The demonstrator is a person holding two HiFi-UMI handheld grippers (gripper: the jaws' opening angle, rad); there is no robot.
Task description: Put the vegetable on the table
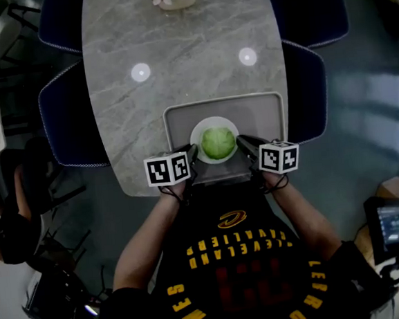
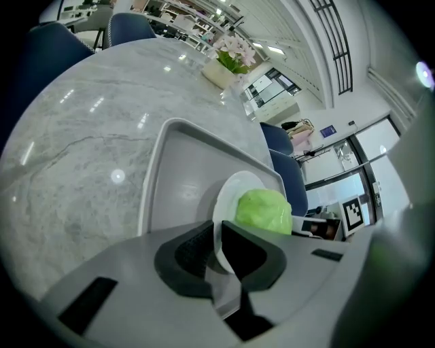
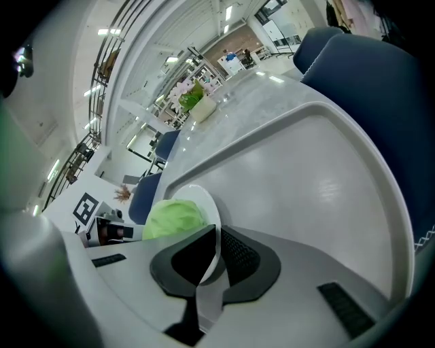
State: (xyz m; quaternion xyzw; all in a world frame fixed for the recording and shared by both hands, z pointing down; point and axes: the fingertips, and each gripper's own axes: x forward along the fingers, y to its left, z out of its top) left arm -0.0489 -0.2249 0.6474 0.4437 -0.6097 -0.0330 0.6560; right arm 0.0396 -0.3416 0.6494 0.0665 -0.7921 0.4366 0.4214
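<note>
Nearest the person, the grey hand-held left gripper and right gripper each clamp an opposite edge of a round white plate, probably to carry it level. A round pale green cabbage sits at the plate's centre, between the grippers and touching neither. Beneath the plate, a grey rectangular tray lies on the grey marble table.

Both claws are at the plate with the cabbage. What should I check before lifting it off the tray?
1. Left claw clamped on plate rim: ok.
2. Right claw clamped on opposite rim: ok.
3. Cabbage centred on plate: ok.
4. Bare table beyond tray for set-down: ok.
5. Grip firm enough for the weight: cannot tell.
</note>
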